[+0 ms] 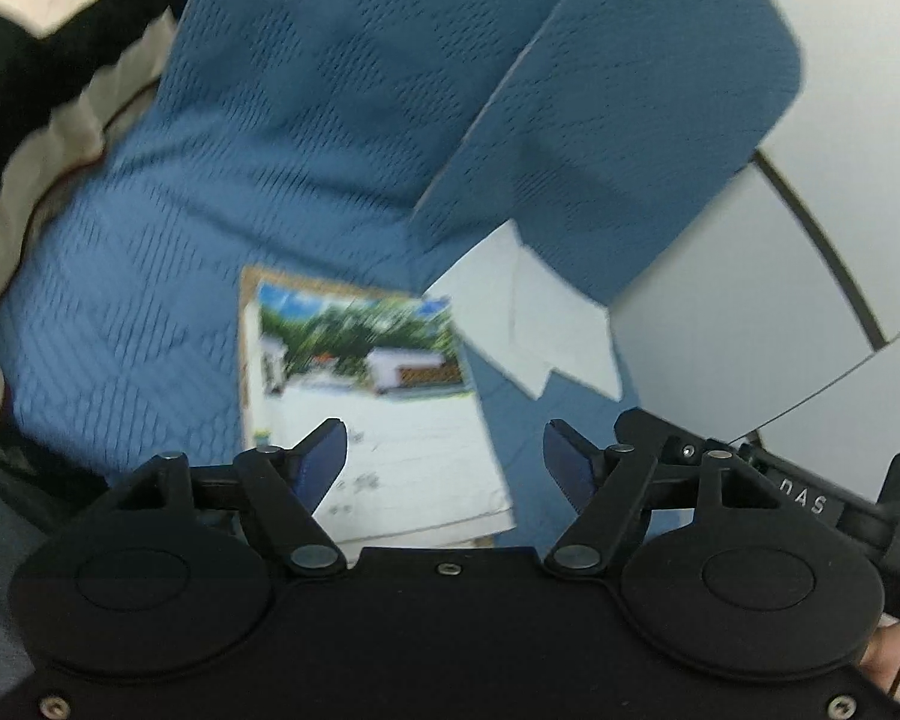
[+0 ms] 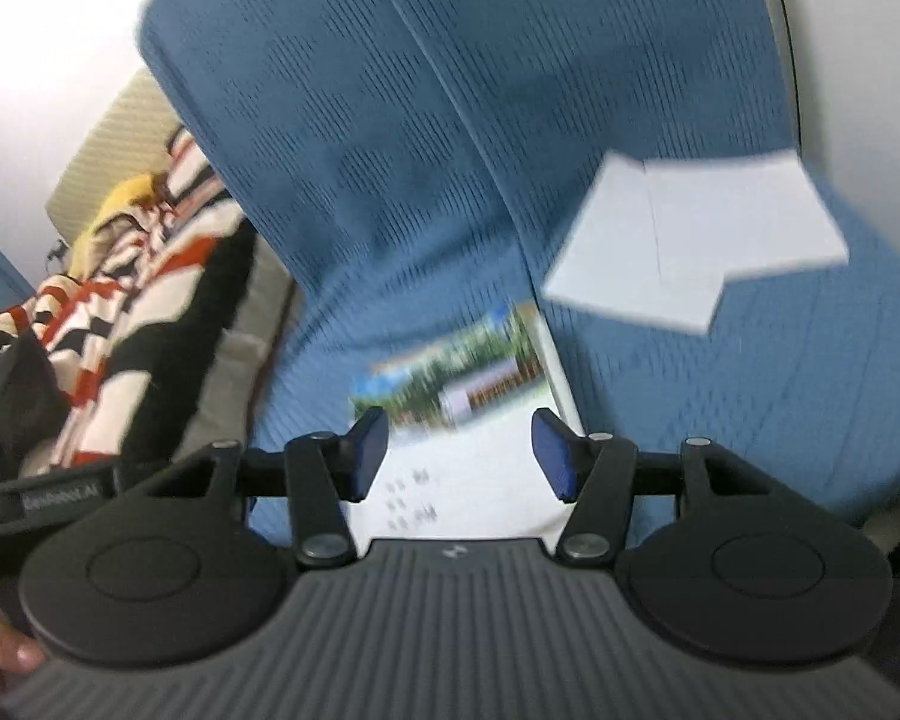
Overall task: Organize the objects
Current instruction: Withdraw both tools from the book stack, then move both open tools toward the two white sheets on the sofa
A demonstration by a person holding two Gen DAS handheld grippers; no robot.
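- While both tools hang above the blue bedding, the left hand-held gripper (image 1: 444,468) has its blue-padded jaws spread wide with nothing between them; only the booklet shows through the gap from below.
- The right hand-held gripper (image 2: 459,456) is likewise parted, at a middling width, and holds nothing; a thumb shows at the lower left edge of its view.
- Beneath both lies the picture booklet (image 1: 366,408), flat on the blue textured bedspread (image 1: 270,150), its cover showing trees and white buildings above lines of small print too blurred to read.
- Just beyond its far right corner rests a folded white paper (image 2: 696,240), partly tucked under a raised fold of the same blue fabric in the left view.
- Off to the left sits a striped red, black and cream blanket (image 2: 120,324), well apart from the papers.
- Judged risks: the bedspread is soft and rumpled, so a jaw coming down on the thin booklet could pinch fabric along with it, or push the cover into a crease.
- The white paper is light and only loosely lodged; a sleeve or tool brushing that fold could slide it off or bury it.
- Both views are smeared, so aiming at a paper edge now would likely miss.
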